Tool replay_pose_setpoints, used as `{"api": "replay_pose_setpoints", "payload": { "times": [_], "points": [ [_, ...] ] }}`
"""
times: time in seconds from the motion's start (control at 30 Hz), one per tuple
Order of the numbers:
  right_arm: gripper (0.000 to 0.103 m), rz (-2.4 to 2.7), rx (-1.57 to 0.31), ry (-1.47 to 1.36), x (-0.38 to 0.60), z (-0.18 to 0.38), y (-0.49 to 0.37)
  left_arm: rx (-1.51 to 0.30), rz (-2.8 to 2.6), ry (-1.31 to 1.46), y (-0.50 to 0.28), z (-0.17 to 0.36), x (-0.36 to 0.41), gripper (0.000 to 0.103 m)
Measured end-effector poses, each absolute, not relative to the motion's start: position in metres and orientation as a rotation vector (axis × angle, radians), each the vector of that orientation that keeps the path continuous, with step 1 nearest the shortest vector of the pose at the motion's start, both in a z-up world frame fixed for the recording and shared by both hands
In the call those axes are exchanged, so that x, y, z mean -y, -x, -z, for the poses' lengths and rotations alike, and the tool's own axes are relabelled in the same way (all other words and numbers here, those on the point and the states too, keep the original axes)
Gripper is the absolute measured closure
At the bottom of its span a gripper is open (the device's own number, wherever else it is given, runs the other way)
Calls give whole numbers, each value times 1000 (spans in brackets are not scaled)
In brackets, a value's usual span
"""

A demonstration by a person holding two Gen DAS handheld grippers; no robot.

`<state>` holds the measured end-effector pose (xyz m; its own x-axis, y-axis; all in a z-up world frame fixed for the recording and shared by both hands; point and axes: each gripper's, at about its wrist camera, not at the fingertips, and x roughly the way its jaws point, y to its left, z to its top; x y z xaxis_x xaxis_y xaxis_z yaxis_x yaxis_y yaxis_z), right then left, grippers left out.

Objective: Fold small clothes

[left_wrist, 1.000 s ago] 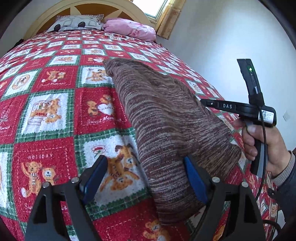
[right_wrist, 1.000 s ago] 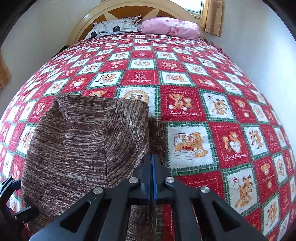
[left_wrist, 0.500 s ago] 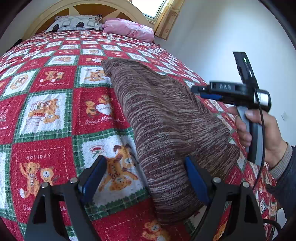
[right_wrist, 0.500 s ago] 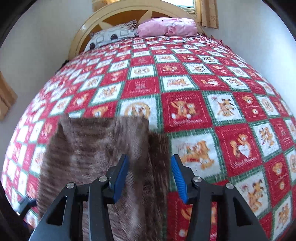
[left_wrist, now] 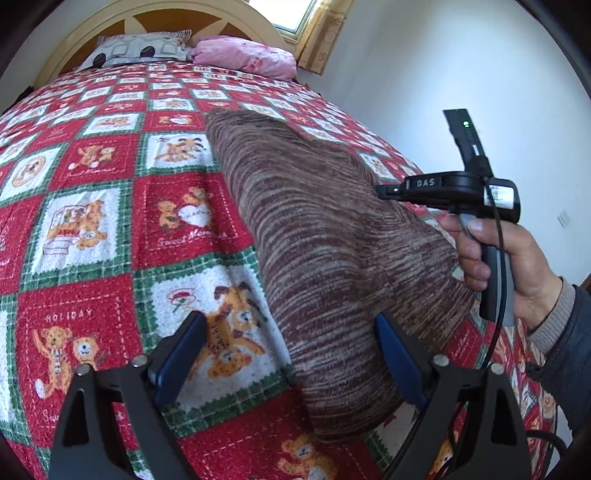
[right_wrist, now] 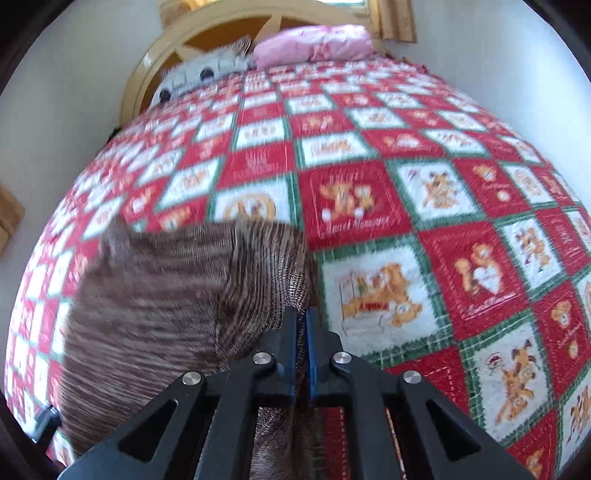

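Note:
A brown striped knit garment (left_wrist: 332, 254) lies folded lengthwise on the red, green and white teddy-bear quilt (left_wrist: 103, 206). My left gripper (left_wrist: 288, 354) is open, its blue pads straddling the garment's near left edge just above the quilt. My right gripper (right_wrist: 302, 332) is shut on the garment's right edge (right_wrist: 299, 291); the garment (right_wrist: 177, 295) spreads to the left of it. In the left wrist view the right gripper (left_wrist: 384, 192) is held by a hand over the garment's right side.
A grey patterned pillow (left_wrist: 140, 50) and a pink pillow (left_wrist: 243, 55) lie against the yellow wooden headboard (left_wrist: 177, 14) at the far end. A white wall (left_wrist: 461, 74) runs along the bed's right side.
My right gripper was shut, opened half a second ago, and has now closed on the garment's right edge. The left gripper stayed open in place.

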<state>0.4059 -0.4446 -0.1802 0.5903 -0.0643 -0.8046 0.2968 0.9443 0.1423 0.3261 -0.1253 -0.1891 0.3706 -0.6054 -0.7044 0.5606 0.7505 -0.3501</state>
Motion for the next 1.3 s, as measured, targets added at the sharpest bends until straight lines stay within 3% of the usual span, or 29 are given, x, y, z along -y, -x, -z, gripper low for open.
{"api": "replay_pose_setpoints", "payload": {
  "times": [0.03,0.07,0.1,0.27,0.43,0.47,0.5,0.57,0.77,0.97,1.23,1.27,1.3],
  "points": [
    [80,227,-914,-276,446,179,-403,-927,750,56,-326,189,125,9],
    [61,228,-899,-295,448,174,-397,-928,752,61,-327,189,124,9],
    [55,207,-881,-320,449,169,-390,-930,755,72,-327,189,123,9],
    [55,102,-799,-381,444,144,-315,-934,754,101,-330,189,120,9],
    [58,41,-863,-386,422,157,-260,-933,752,95,-330,189,120,9],
    [67,45,-883,-378,418,162,-258,-932,752,93,-330,189,120,9],
    [86,49,-898,-372,415,167,-256,-932,752,92,-330,189,120,9],
    [99,46,-906,-357,409,171,-251,-932,755,94,-330,190,119,9],
    [100,80,-873,-330,401,157,-228,-936,775,119,-330,191,112,9],
    [102,122,-953,-357,419,193,-231,-927,757,65,-325,190,119,9],
    [101,136,-808,-230,399,130,-255,-928,747,49,-324,191,121,9],
    [96,104,-818,-219,392,129,-263,-929,748,52,-324,191,122,9],
    [83,41,-845,-187,374,132,-279,-930,749,56,-324,191,122,9]
  ]
}}
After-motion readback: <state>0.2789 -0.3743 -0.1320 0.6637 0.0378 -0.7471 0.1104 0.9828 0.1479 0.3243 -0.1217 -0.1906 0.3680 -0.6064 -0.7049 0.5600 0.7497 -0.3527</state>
